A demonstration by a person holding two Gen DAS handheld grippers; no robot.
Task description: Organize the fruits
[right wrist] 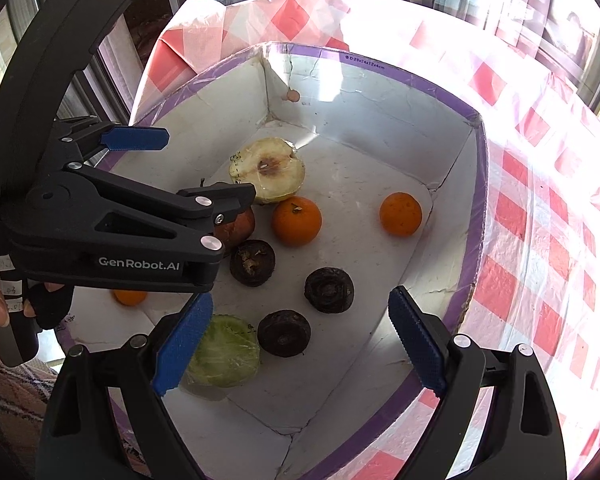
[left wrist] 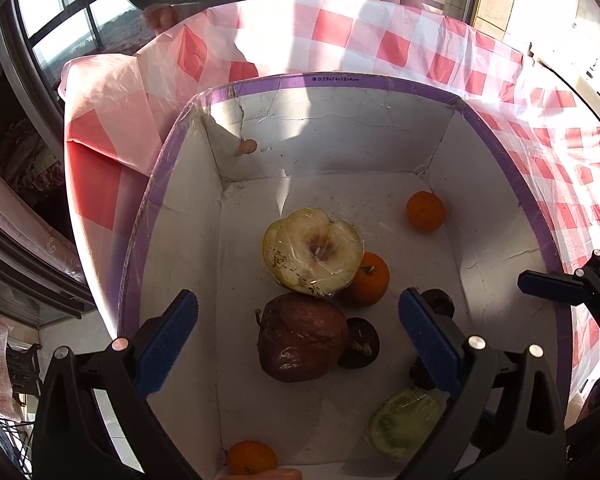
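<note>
Both tools, the left tool point(left wrist: 298, 342) and the right tool point(right wrist: 300, 340), hang spread wide and hold nothing over the white cardboard box with a purple rim point(right wrist: 474, 216). Inside it lie a wrapped cut apple half point(right wrist: 267, 170), round orange tangerines point(right wrist: 296, 221), dark brown round fruits point(right wrist: 329, 290) and a wrinkled red apple point(left wrist: 302, 338).

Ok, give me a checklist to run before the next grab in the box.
1. Left gripper open: ok.
2. Right gripper open: ok.
3. Both empty: ok.
4. Red apple between the left fingers' line: ok.
5. Apple clear of neighbours: not ok, the dark fruit sits against it.
6. Cardboard box steady on the checked cloth: cannot tell.
</note>
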